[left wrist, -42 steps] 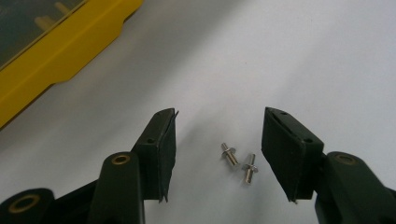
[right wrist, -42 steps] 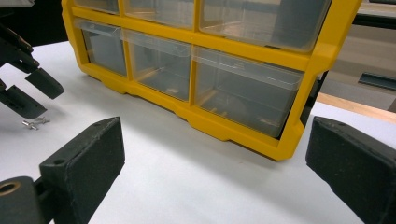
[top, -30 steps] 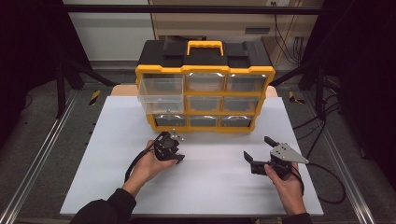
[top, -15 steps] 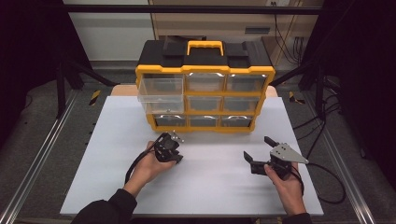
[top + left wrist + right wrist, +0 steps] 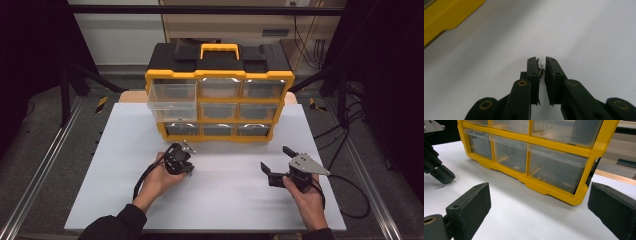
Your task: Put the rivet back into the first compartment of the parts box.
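Observation:
My left gripper (image 5: 542,60) points down at the white table. Its jaws have just been closing, and only a narrow gap is left. A small metal screw (image 5: 541,68) sits across that gap near the tips and touches both pads. In the high view the left gripper (image 5: 187,169) is left of centre, a little in front of the organizer. My right gripper (image 5: 276,159) rests low at the right with its jaws wide open and nothing between them (image 5: 539,207). It faces the yellow drawer organizer (image 5: 584,187).
The yellow and black organizer (image 5: 220,75) with clear drawers stands at the back of the white table (image 5: 225,210). Its top left drawer (image 5: 172,95) is pulled out. A small screw (image 5: 439,186) lies on the table by the left gripper's tips (image 5: 445,177).
The left gripper's jaws have drawn closer together. Both hands stay where they were.

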Motion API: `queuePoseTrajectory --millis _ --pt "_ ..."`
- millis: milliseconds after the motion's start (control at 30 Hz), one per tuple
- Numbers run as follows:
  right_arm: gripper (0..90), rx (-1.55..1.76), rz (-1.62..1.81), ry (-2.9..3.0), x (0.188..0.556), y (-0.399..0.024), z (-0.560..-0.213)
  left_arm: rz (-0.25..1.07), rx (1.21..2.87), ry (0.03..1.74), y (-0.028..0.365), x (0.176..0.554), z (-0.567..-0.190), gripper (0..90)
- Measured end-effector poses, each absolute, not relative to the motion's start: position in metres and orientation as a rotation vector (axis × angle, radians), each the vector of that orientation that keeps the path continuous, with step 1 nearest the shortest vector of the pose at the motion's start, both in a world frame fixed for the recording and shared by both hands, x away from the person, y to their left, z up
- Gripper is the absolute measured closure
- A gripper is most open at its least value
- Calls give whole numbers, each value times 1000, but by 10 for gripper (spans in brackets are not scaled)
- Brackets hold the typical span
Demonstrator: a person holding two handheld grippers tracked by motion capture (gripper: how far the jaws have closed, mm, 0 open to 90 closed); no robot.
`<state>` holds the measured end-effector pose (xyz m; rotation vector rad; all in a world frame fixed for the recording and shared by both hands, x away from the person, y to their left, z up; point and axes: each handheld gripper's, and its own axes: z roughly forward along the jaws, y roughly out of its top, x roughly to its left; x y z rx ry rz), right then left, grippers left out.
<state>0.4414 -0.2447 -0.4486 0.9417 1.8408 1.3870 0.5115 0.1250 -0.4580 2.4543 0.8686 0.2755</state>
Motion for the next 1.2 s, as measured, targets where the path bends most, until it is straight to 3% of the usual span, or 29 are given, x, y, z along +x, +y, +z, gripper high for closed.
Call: queuePoseTrajectory --millis 600,1200 --pt "48 940 1376 1852 441 -244 -449 400 2331 741 125 484 -415 813" --pt "49 943 1357 1863 442 -243 -451 443 2236 582 115 459 -361 813"
